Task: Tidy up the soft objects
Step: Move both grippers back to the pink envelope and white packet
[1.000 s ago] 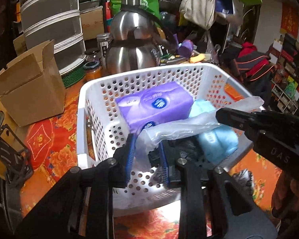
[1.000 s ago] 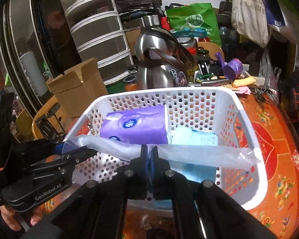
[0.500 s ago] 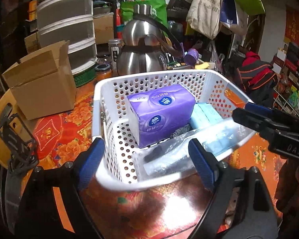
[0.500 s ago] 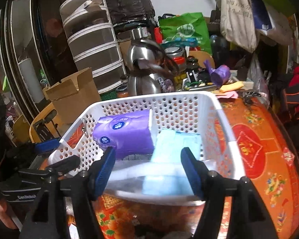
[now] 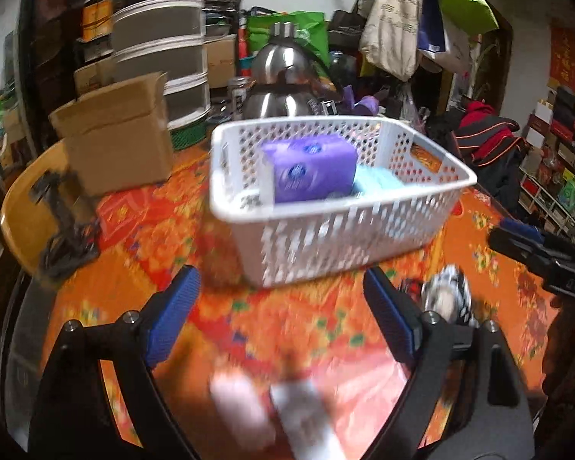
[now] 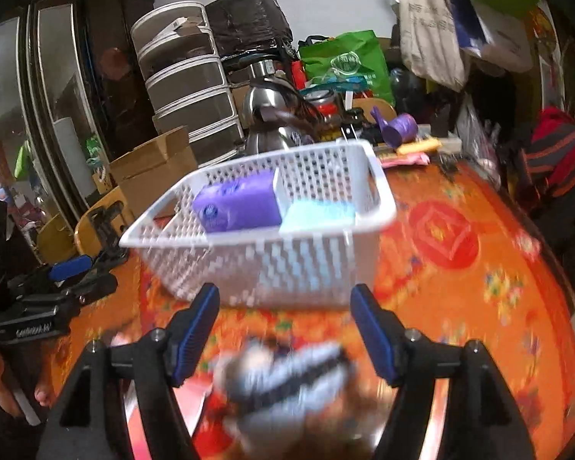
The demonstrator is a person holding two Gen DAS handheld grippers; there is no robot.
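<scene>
Nearest, left tool (image 5: 280,318): jaws wide apart, nothing between the pads. Below it on the bench (image 5: 142,237), blurred pale items, one pinkish pack (image 5: 349,395) and a white piece (image 5: 303,406); too smeared to name.

Right tool (image 6: 283,329): jaws opening, nothing pressed between the pads. Just under it lies a crumpled black-and-white patterned soft item (image 6: 283,375), beside something red; the same patterned bundle (image 5: 446,299) shows in the left view, loose on the orange floral cloth.

Handling judgement: that bundle looks light, limp and squashy, will sag and drape, not fragile. Best pinched at a bunched fold near its middle so the ends don't trail; both tools if it unrolls.

Behind, white perforated basket (image 6: 326,268) sits on the bench. Inside: purple tissue pack (image 6: 237,205), glossy film, likely slippery but compressible, lying on its side at the left; light blue soft pack (image 6: 318,212) touching it on the right.

Farther back: cardboard box (image 5: 119,130), steel kettle (image 5: 283,84), stacked grey drawers (image 6: 188,80), green bag (image 6: 345,61), hanging tote bags (image 5: 395,27).
</scene>
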